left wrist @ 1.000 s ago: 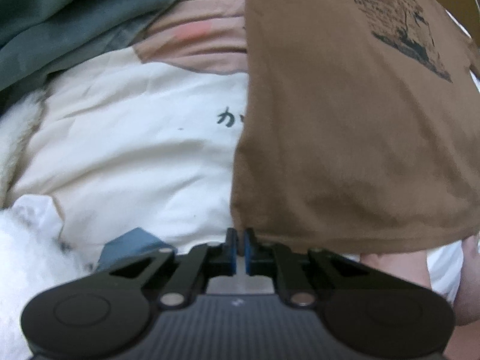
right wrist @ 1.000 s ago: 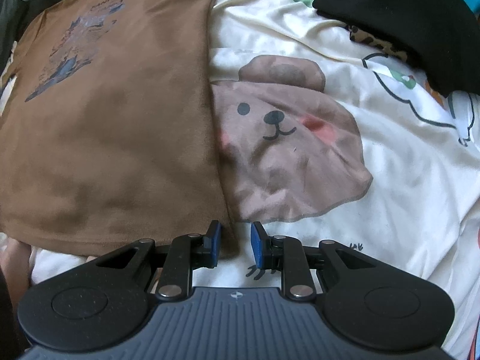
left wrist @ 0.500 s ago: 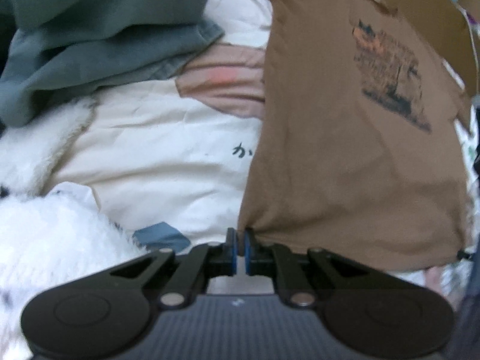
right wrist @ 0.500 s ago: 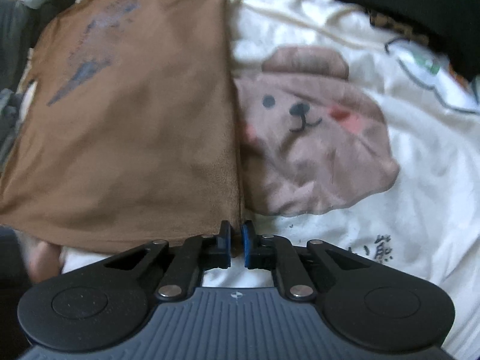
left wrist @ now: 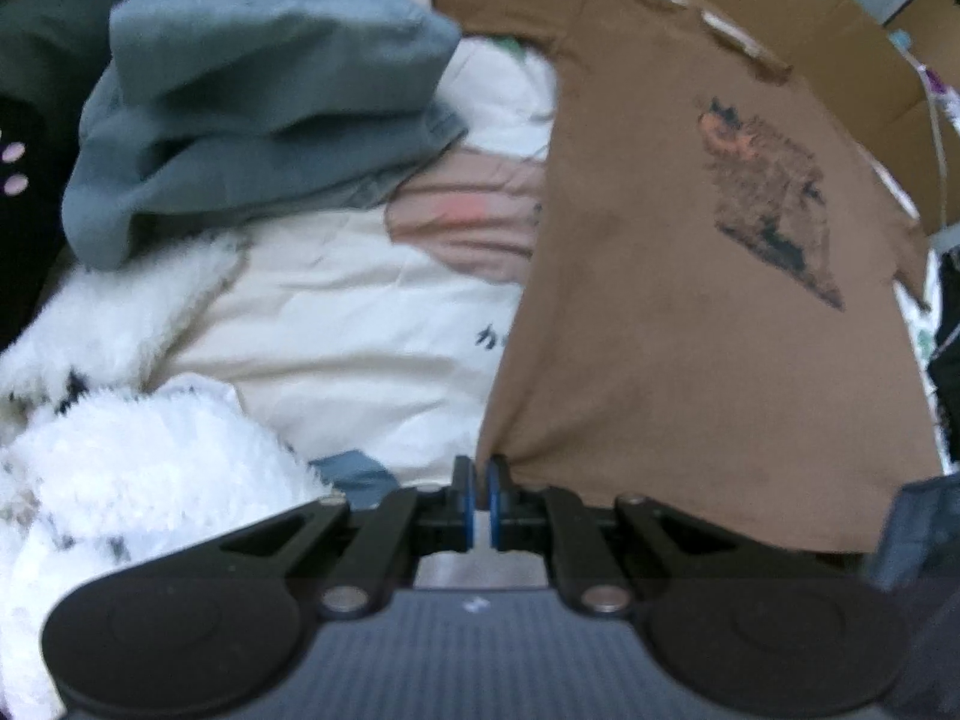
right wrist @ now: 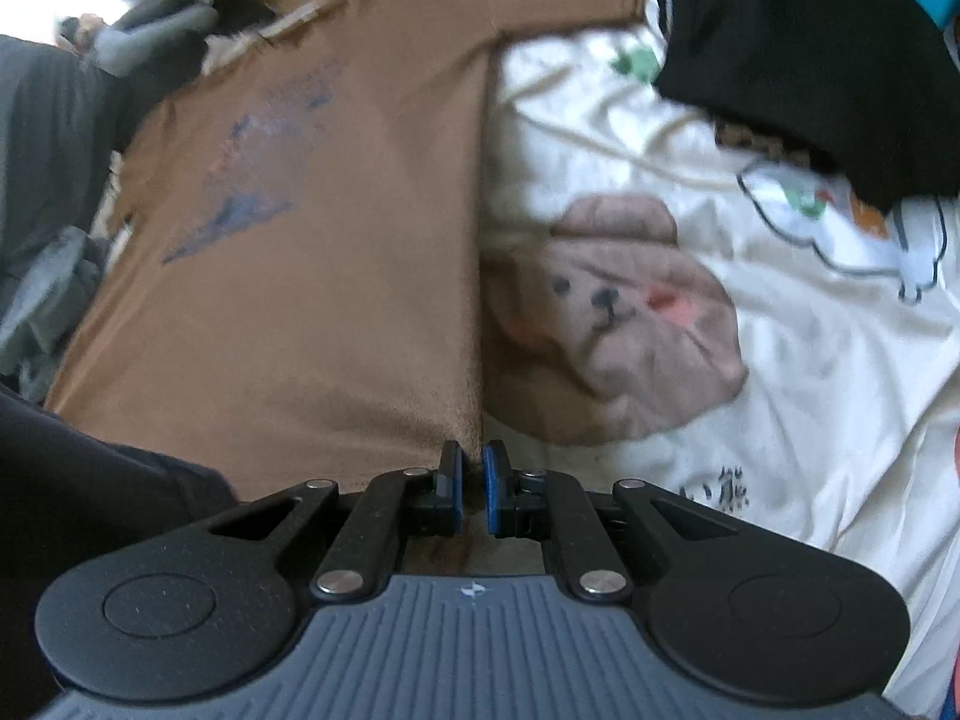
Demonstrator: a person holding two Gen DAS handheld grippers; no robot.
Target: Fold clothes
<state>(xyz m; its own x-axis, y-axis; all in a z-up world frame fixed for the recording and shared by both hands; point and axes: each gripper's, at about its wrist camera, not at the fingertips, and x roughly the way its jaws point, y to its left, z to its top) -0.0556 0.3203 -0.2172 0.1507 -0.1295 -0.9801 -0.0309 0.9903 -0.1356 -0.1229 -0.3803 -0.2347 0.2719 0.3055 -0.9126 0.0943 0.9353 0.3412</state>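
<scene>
Brown T-shirt point(left wrist: 690, 360) lying spread print-side up on a cream bedsheet point(left wrist: 360, 324) with a cartoon bear point(right wrist: 624, 324), collar at the far end, hem at the near end. Long axis running straight away from both hand-held grippers, neck to hem. Left hand-held gripper point(left wrist: 483, 492) pinching the hem's left corner, pads pressed together on brown cloth, fabric puckering into the nip. Right hand-held gripper point(right wrist: 473, 489) having just been closing, now clamping the hem's right corner at the shirt's side edge, cloth visible between the pads. Both lower corners sitting at the fingertips, each hand equally near its own; hem hanging between them, apparently lifting off the sheet. Judging the step: raising the hem and carrying it forward along the long axis toward the collar, folding the shirt in half. Printed graphic point(left wrist: 774, 192) lying in the upper half, likely ending up inside.

Further out: blue-grey folded garment point(left wrist: 258, 120) and white fluffy fabric point(left wrist: 138, 456) left of the shirt, black clothing point(right wrist: 810, 48) to its right, cardboard point(left wrist: 828, 42) beyond the collar.
</scene>
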